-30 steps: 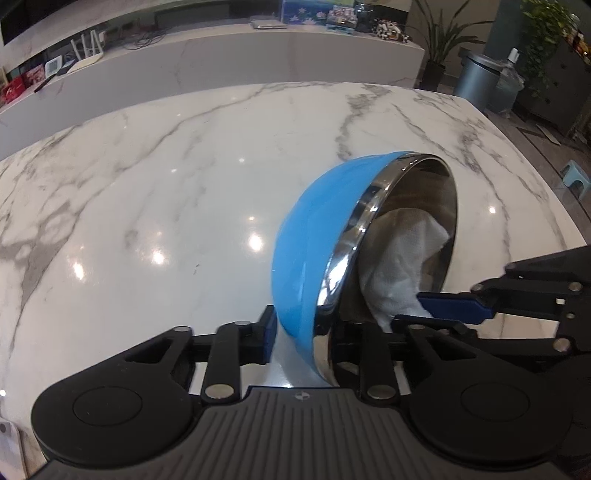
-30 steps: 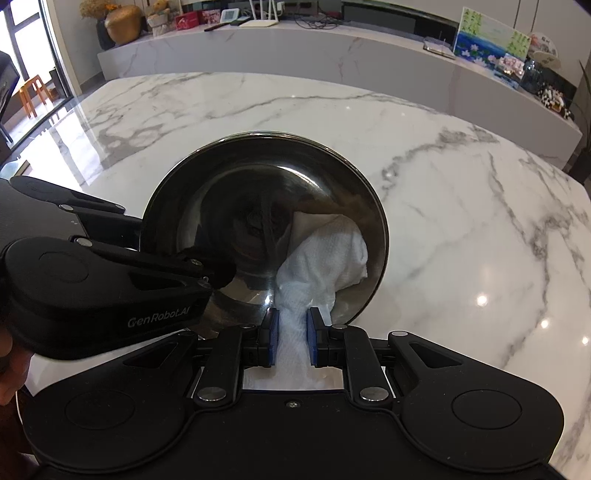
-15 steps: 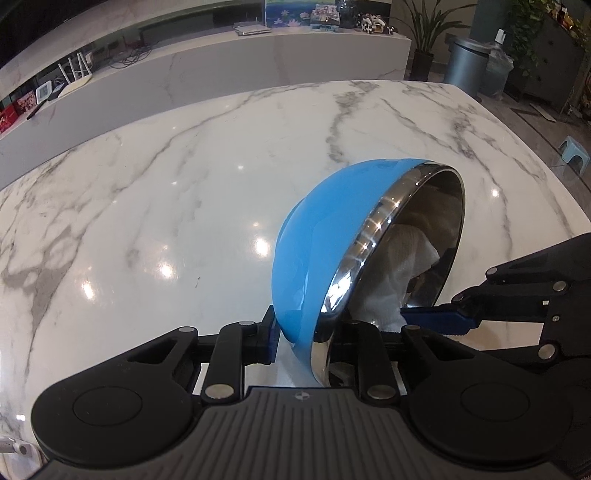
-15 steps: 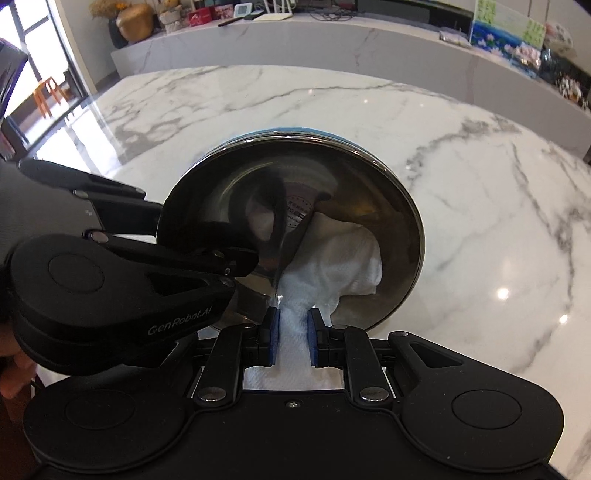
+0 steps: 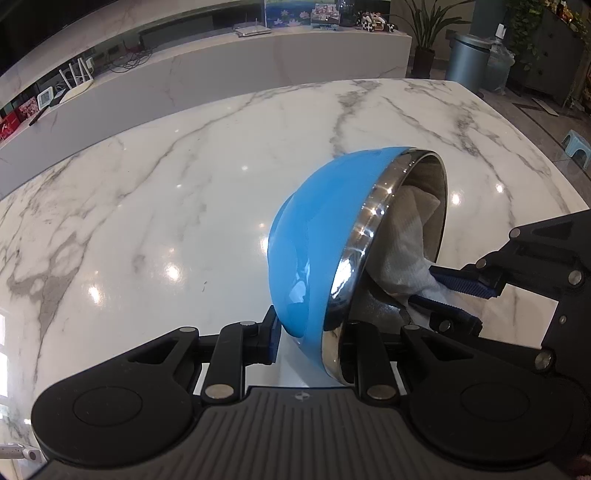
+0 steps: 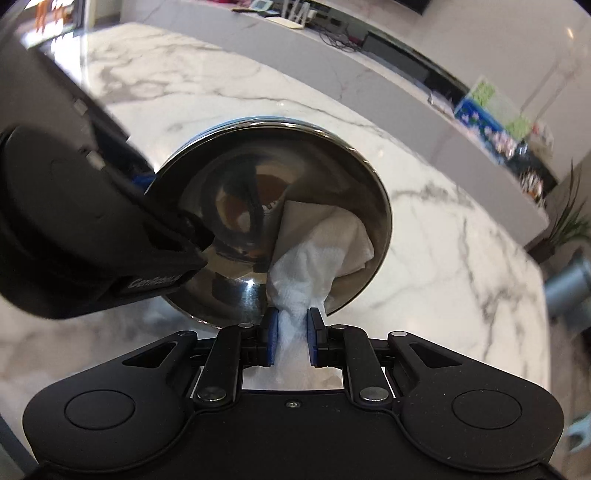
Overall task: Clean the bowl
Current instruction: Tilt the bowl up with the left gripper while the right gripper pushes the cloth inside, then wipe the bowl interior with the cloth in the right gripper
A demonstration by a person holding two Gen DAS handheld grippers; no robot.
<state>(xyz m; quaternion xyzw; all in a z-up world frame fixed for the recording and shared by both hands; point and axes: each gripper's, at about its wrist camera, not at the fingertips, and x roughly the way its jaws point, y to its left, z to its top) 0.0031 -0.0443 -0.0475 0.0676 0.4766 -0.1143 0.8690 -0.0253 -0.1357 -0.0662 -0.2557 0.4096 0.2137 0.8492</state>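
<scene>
A bowl [image 5: 317, 236], blue outside and shiny steel inside, is held on edge above the marble table. My left gripper [image 5: 314, 336] is shut on its near rim, one finger on the blue wall and one inside. In the right wrist view the bowl's steel inside [image 6: 236, 206] faces me. A crumpled white paper towel [image 6: 317, 254] presses against the bowl's inner right side. My right gripper [image 6: 291, 328] is shut on the towel's bunched end. The towel [image 5: 406, 236] and the right gripper [image 5: 448, 293] also show at the bowl's mouth in the left wrist view.
The white marble table [image 5: 166, 192] stretches wide under the bowl. A long marble counter [image 5: 229, 62] with small items runs behind it. A grey bin [image 5: 469, 59] and a potted plant [image 5: 424, 33] stand on the floor past the far right corner.
The towel has slid toward the bowl's right inner wall. The right wrist view has swung and tilted, and the bowl has turned a little with the left gripper.
</scene>
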